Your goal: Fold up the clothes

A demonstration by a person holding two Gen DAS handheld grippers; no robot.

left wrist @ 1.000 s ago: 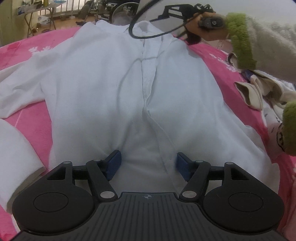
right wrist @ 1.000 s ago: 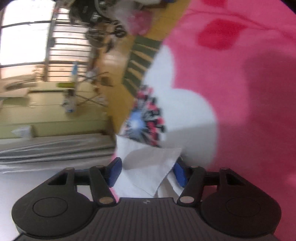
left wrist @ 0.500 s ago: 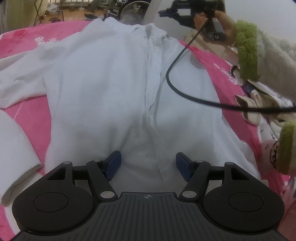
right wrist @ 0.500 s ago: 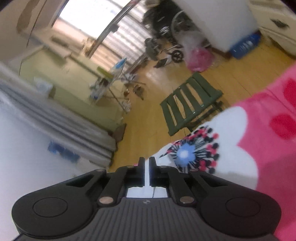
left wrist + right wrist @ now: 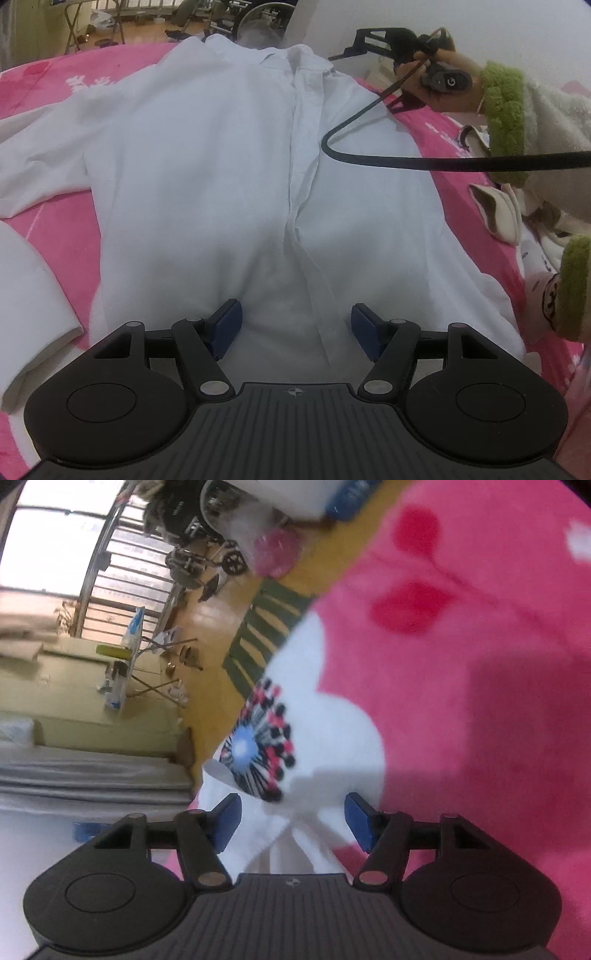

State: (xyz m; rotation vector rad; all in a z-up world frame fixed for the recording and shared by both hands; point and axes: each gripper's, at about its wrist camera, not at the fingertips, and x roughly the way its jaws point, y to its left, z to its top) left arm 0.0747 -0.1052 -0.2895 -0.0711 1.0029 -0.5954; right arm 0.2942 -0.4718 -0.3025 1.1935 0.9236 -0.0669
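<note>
Your left gripper (image 5: 295, 326) is wide open, with nothing held. It hangs over the bottom edge of the white shirt (image 5: 229, 177), and the hem lies right between its blue pads (image 5: 226, 328). The shirt lies flat on the pink blanket (image 5: 62, 236), front side up. It runs long, straight away from your left gripper, with the collar (image 5: 291, 55) at the far end and the button strip down the middle. One sleeve (image 5: 33, 162) spreads out to the left.

Your right gripper (image 5: 291, 818) is open too. A white corner of the shirt (image 5: 258, 834) lies between its pads, loose, not pinched. In the left view, your right hand (image 5: 447, 88) is up near the collar, and a black cable (image 5: 406, 160) loops over the shirt.
</note>
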